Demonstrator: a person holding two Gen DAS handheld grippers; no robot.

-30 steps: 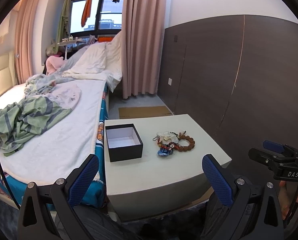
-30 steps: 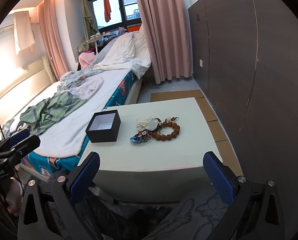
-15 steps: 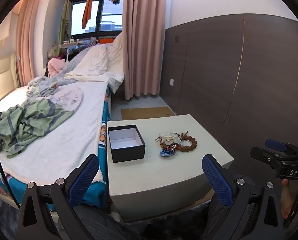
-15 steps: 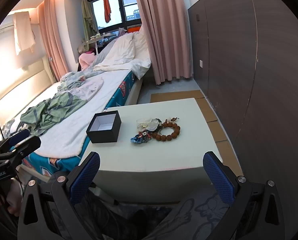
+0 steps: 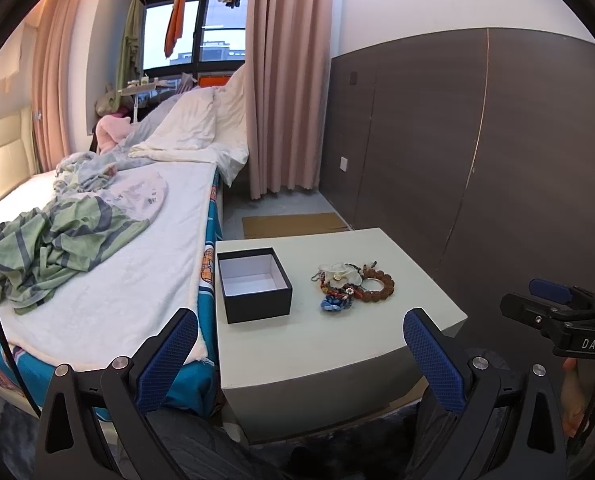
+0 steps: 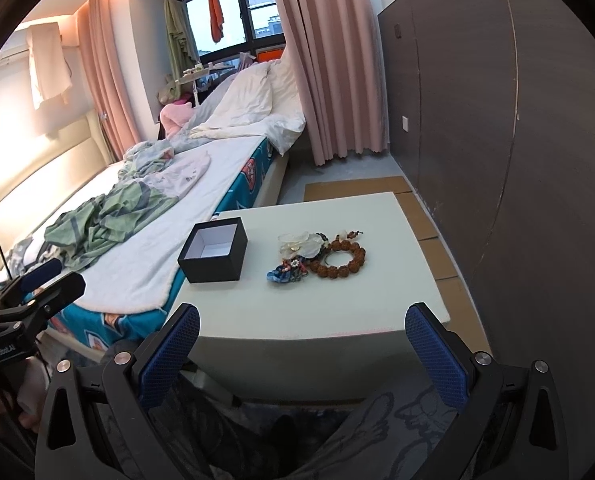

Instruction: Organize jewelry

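A pile of jewelry (image 5: 351, 285) lies on a pale low table (image 5: 337, 344): a brown bead bracelet (image 5: 377, 282), a white flower piece (image 5: 339, 274) and a blue beaded piece (image 5: 334, 302). An open black box (image 5: 253, 284) with a white inside stands left of the pile. The pile (image 6: 317, 256), the bracelet (image 6: 339, 259) and the box (image 6: 214, 250) also show in the right wrist view. My left gripper (image 5: 300, 354) is open and empty, short of the table's near edge. My right gripper (image 6: 303, 354) is open and empty, also short of the near edge.
A bed (image 5: 109, 248) with crumpled green and white bedding touches the table's left side. A dark panelled wall (image 5: 477, 152) runs along the right. Cardboard sheets (image 6: 425, 216) lie on the floor behind and right of the table (image 6: 321, 300). Pink curtains (image 5: 285, 80) hang at the back.
Both views have shifted slightly; the table and jewelry sit a little closer and higher in the left wrist view. Both grippers stay open and empty.
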